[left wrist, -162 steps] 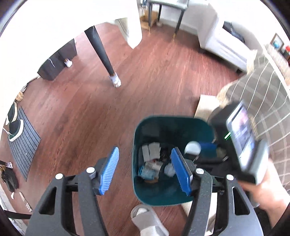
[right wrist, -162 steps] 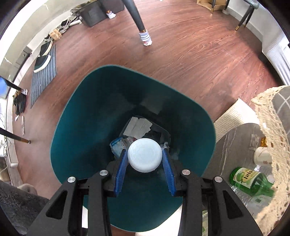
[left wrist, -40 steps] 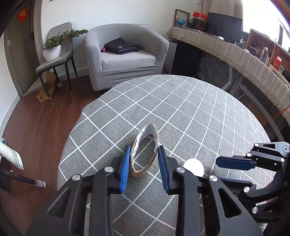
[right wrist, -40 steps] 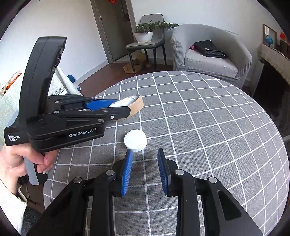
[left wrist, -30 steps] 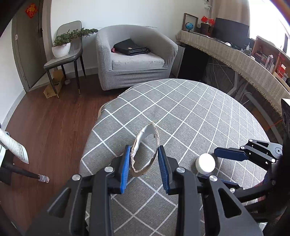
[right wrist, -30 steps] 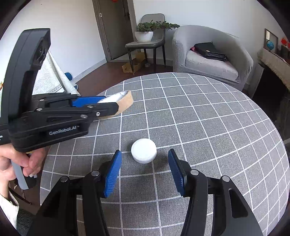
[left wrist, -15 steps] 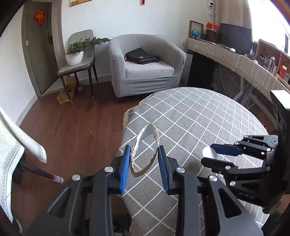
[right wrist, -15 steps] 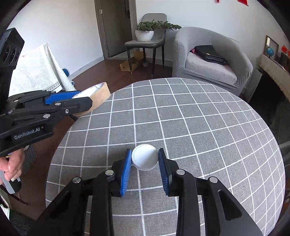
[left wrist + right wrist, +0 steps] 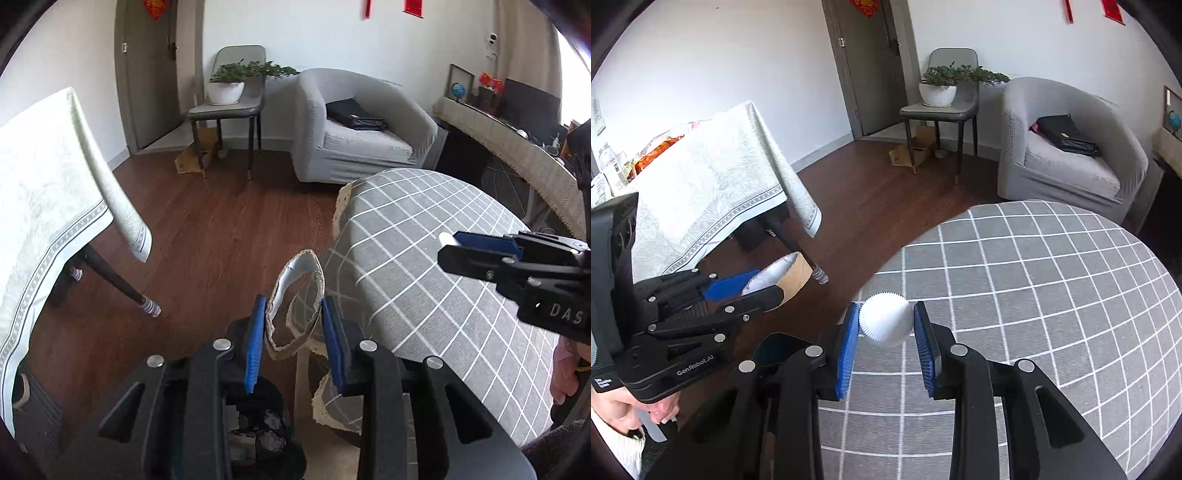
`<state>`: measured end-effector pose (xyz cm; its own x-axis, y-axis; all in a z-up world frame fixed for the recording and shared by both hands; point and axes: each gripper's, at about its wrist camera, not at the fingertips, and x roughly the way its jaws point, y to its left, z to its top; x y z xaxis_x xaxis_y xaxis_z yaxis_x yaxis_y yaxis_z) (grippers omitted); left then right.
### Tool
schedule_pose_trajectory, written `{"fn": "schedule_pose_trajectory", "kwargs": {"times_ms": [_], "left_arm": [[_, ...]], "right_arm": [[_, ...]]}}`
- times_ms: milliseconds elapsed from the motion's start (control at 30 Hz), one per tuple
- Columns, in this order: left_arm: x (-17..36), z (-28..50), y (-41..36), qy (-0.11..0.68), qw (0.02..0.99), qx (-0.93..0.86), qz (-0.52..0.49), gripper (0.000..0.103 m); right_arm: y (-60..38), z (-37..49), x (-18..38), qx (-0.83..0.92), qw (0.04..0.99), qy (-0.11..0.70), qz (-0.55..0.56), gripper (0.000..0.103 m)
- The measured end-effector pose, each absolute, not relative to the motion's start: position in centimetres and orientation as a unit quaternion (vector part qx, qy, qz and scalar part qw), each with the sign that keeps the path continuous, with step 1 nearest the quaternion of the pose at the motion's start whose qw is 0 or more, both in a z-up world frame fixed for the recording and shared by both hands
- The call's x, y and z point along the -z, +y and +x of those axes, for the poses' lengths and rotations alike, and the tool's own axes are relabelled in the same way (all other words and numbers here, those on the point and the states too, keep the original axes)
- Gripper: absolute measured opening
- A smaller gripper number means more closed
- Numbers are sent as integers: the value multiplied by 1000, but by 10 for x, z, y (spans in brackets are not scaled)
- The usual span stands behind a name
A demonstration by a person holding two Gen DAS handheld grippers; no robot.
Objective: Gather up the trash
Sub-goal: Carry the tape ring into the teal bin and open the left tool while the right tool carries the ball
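Observation:
My left gripper (image 9: 293, 334) is shut on a torn cardboard ring (image 9: 295, 299) with a pale lining, held in the air beyond the round table's edge, over the wooden floor. Below it, the dark bin (image 9: 258, 439) with trash inside shows between the gripper's arms. My right gripper (image 9: 885, 330) is shut on a white ribbed cap (image 9: 885, 324), lifted above the grey checked tablecloth (image 9: 1052, 295) near its left edge. In the right wrist view the left gripper (image 9: 753, 288) carries the cardboard ring (image 9: 790, 275) at the left. The right gripper's fingers (image 9: 480, 243) enter the left wrist view from the right.
A table with a pale green cloth (image 9: 713, 184) and dark legs stands to the left. Farther back are a grey armchair (image 9: 1071, 147) with a black bag, and a chair (image 9: 942, 107) bearing a potted plant. A long sideboard (image 9: 517, 147) runs along the right wall.
My right gripper closed on the white cap and lifted it off the table. Both grippers moved left toward the table's edge; the cardboard ring now hangs past the edge, over the floor.

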<state>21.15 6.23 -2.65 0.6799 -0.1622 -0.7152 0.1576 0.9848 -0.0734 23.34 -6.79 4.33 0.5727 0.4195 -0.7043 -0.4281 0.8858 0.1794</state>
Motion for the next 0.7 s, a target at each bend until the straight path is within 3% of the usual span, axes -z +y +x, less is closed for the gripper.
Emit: {"fn": "schedule_pose_trajectory", "kwargs": {"times_ms": [700], "left_arm": [[140,177,152,523,852,6,-27,33]], "right_arm": [[41,220,-7,-321,838,441,-14,30]]}}
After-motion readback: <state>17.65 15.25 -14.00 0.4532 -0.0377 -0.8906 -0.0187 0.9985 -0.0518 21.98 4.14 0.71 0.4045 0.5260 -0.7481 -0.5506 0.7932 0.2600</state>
